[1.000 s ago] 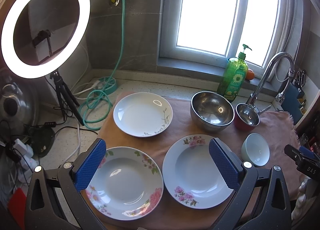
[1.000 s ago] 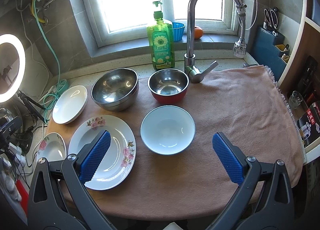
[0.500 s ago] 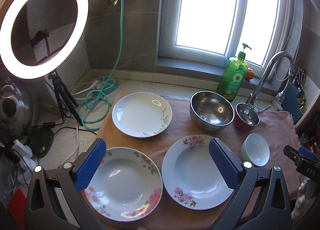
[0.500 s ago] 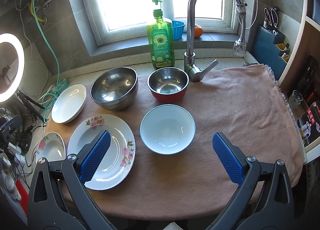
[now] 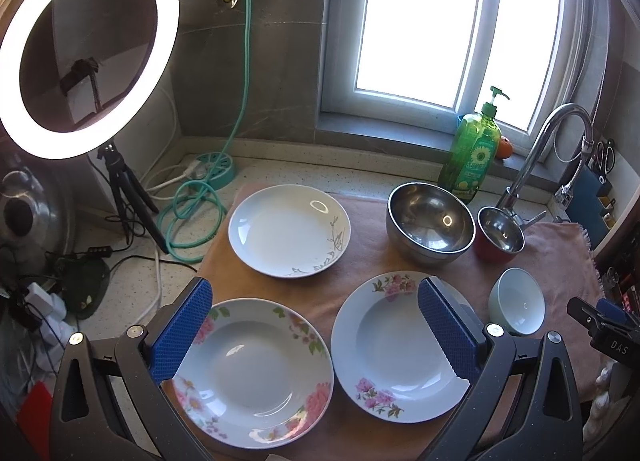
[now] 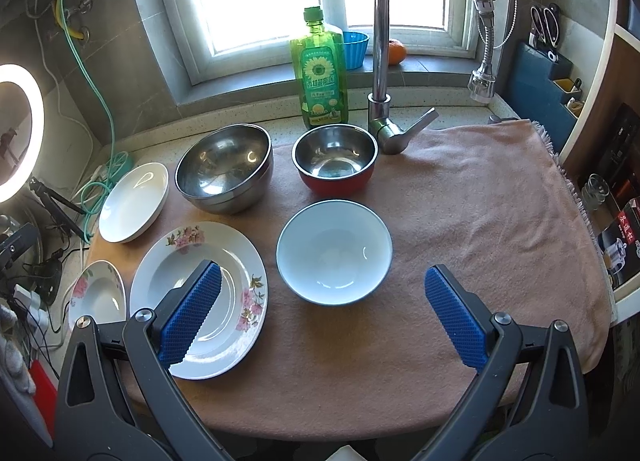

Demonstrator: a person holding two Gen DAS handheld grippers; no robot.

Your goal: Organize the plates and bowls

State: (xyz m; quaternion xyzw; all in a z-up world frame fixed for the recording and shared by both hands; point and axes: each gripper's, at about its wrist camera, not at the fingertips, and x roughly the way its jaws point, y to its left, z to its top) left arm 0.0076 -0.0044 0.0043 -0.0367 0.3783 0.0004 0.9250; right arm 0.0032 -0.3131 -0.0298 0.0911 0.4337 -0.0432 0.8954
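On a pink cloth (image 6: 460,201) lie three plates: a white one with a grey sprig (image 5: 289,231) at the back left, a pink-flowered one (image 5: 252,373) at the front left, another flowered one (image 5: 396,345) beside it. A large steel bowl (image 6: 224,167), a red steel-lined bowl (image 6: 335,159) and a pale blue bowl (image 6: 334,251) stand to the right. My left gripper (image 5: 316,335) is open and empty above the two flowered plates. My right gripper (image 6: 324,319) is open and empty, just in front of the blue bowl.
A tap (image 6: 384,61) and a green soap bottle (image 6: 320,69) stand at the back by the window sill. A ring light on a tripod (image 5: 86,57), a green hose (image 5: 192,213) and cables crowd the left counter. A knife block (image 6: 548,81) and shelves stand at the right.
Both views have shifted only slightly; the dishes and both open grippers stay as they were.
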